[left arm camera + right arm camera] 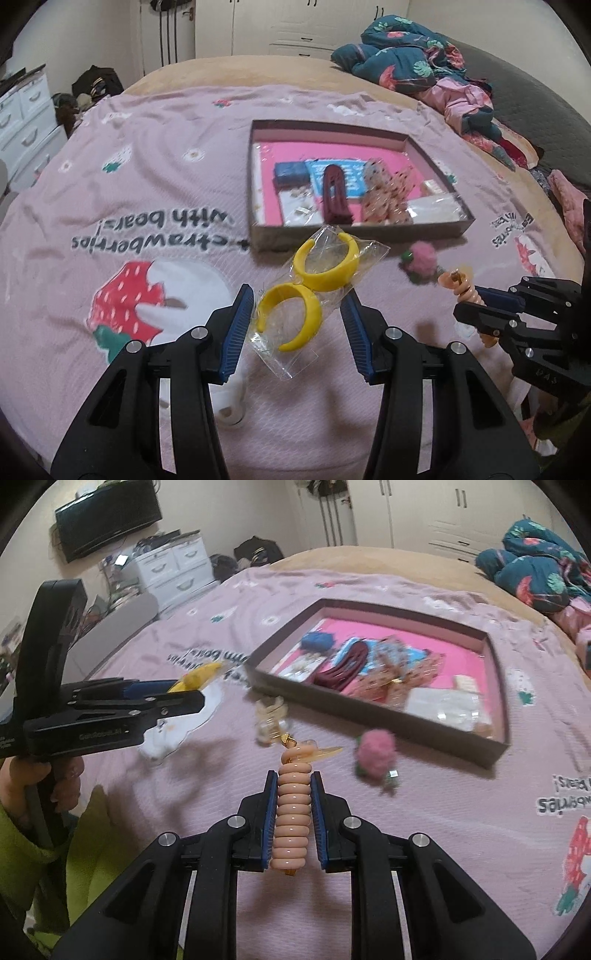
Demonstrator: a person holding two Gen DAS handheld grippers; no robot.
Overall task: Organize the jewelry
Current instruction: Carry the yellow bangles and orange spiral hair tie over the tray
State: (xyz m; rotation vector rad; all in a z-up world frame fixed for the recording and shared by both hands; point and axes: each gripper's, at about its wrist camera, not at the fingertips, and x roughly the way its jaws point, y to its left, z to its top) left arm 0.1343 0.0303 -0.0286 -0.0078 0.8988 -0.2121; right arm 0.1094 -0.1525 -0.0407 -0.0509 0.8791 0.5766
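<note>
My left gripper (297, 297) is shut on a clear bag with two yellow hoop pieces (310, 284) and holds it above the pink bedspread; the bag also shows in the right wrist view (195, 677). My right gripper (293, 775) is shut on a peach spiral hair tie (291, 819) with a gold clasp, also held above the bed; it shows in the left wrist view (461, 288). The open brown box (258, 236) with a pink floor lies just beyond, holding a maroon clip (334, 199), a blue piece (290, 173) and several packets.
A pink pom-pom clip (373, 758) and a clear claw clip (269, 716) lie on the bedspread in front of the box (369, 716). A white object (231, 402) lies under my left gripper. Crumpled bedding (413, 62) sits at the far right; white drawers (22, 122) stand at the left.
</note>
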